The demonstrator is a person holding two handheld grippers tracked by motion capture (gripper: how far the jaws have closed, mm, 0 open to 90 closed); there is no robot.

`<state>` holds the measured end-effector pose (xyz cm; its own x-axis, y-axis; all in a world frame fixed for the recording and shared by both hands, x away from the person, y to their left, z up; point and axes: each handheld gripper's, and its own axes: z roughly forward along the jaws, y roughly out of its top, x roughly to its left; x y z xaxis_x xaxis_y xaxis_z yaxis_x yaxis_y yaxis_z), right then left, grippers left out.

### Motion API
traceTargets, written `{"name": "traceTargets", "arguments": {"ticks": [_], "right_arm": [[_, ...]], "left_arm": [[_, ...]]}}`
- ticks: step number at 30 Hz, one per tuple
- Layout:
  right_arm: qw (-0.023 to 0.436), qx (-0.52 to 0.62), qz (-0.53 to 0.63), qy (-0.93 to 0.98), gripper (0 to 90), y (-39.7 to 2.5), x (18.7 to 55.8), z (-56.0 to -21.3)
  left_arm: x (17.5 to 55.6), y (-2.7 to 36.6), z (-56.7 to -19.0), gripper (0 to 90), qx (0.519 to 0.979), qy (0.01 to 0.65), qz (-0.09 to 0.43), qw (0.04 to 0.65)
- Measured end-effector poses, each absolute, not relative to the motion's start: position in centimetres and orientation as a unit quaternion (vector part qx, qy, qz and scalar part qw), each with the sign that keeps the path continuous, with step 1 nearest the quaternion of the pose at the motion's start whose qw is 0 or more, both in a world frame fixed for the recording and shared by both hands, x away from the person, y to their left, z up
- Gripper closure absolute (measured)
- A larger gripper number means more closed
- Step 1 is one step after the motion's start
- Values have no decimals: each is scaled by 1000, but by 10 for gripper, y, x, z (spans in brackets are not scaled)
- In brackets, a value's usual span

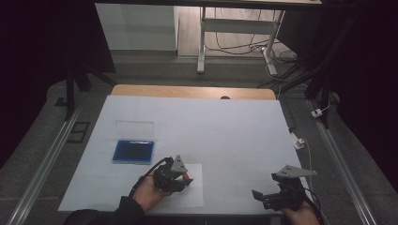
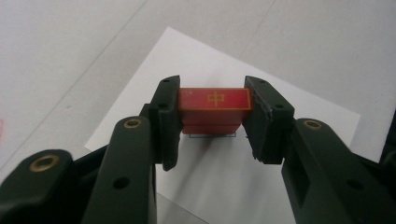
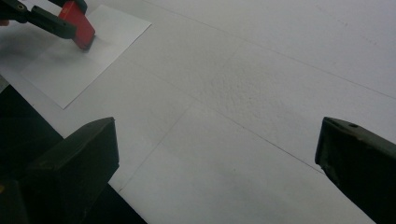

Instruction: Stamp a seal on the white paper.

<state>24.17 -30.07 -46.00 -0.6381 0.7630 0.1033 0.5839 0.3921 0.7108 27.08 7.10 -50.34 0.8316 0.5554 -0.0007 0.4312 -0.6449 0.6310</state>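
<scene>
My left gripper [image 2: 212, 116] is shut on a red stamp block [image 2: 215, 107] with a gold character on its top face. The block's lower end rests on a white sheet of paper [image 2: 224, 177], where a small printed outline shows just under it. In the high view the left gripper [image 1: 184, 178] and the red stamp [image 1: 187, 176] sit over the paper [image 1: 190, 194] near the table's front edge. My right gripper [image 1: 258, 197] is at the front right, jaws wide apart with nothing between them. The right gripper view shows the red stamp [image 3: 78, 23] held far off at upper left.
A blue ink pad [image 1: 133, 151] lies in an open case, with its clear lid [image 1: 134, 127] flat behind it, left of centre. White covering [image 1: 211, 131] spreads over the table. Metal rails run along both sides, and cables lie on the floor beyond the far edge.
</scene>
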Motion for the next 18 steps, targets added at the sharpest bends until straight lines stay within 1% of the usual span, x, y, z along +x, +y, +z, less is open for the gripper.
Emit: {"name": "traceTargets", "arguments": {"ticks": [18], "right_arm": [[121,407,370,826,0,-301,242,-460]], "left_arm": [[268,85,-484,586,886,276,93,361]]}}
